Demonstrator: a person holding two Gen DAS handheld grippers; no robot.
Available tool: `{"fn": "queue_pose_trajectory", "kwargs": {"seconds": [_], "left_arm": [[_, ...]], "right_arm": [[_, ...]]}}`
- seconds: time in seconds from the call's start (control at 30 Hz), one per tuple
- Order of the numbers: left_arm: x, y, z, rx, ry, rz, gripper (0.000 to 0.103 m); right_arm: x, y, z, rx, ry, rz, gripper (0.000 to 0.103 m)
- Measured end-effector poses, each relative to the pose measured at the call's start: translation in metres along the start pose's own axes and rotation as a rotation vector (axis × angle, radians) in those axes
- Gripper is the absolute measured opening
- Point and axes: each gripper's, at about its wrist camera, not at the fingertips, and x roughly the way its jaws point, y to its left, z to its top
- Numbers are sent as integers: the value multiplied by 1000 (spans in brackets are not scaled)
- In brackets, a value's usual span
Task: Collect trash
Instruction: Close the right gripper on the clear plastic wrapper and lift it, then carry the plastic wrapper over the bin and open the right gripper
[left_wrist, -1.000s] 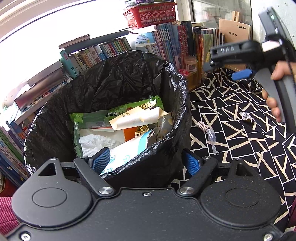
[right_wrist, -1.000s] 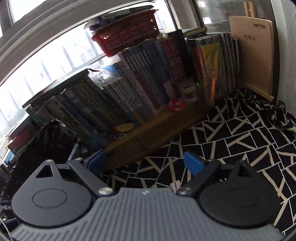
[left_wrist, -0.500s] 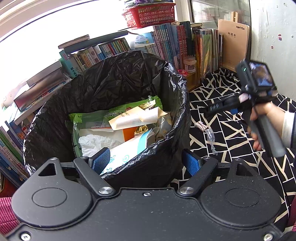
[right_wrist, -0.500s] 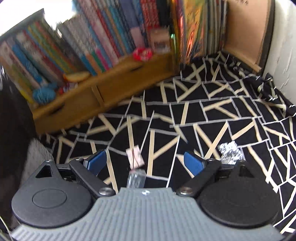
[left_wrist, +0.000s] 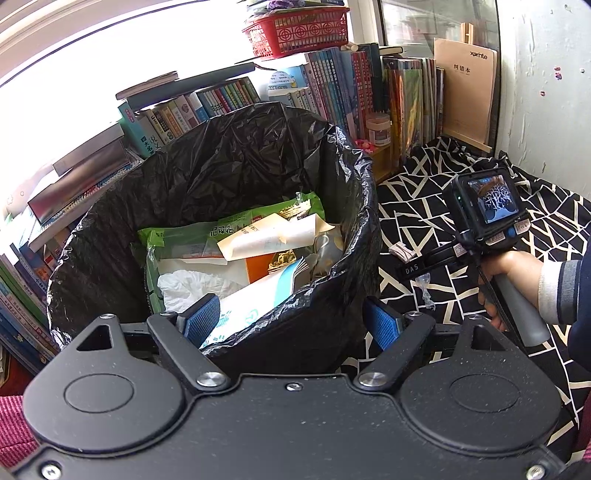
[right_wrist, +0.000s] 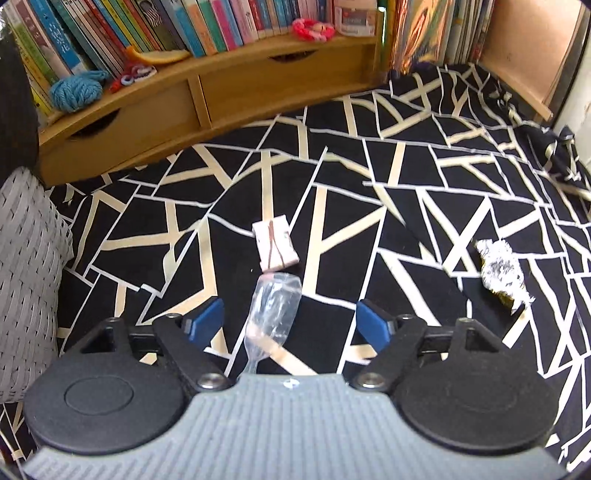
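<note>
Black-lined bin (left_wrist: 343, 206) holds wrappers (left_wrist: 229, 240) and tissue (left_wrist: 184, 288). Left gripper (left_wrist: 291, 321) clamps its rim. Right gripper (right_wrist: 290, 319) closing, jaws apart astride clear wrapper (right_wrist: 275, 306).

Daylight from the window (left_wrist: 85, 70) behind the books (left_wrist: 207, 107), blown out to white in the left view's upper left. Both views sharp, no motion blur. Strong fisheye: shelf (right_wrist: 207, 85) bows, corners vignette dark. Black bin bag (left_wrist: 229, 173) shows soft sheen. Patterned cloth (right_wrist: 332, 192) evenly lit, shadows faint.
</note>
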Motion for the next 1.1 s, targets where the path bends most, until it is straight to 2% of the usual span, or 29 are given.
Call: {"fn": "queue_pose_trajectory", "kwargs": {"seconds": [0.1,0.17,0.27,0.33,0.43,0.7,1.1], "left_arm": [[0,0,0,2,-1,2,82],[0,0,0,2,-1,2,82],[0,0,0,2,-1,2,82],[0,0,0,2,-1,2,82],[0,0,0,1,-1,1,82],[1,0,-1,3,-2,3,82],[1,0,-1,1,-2,0,83]], "right_arm": [[-1,1,-2,-8,-1,23,82],[-2,4,-2,-15,-1,38,76],[1,9,-2,-23,21,55,62],[2,12,-3,-25,39,59,44],[2,16,-2,-31,39,55,34],[-24,12,14,44,-62,91,33],[-121,15,48,108,-338,309,33]]}}
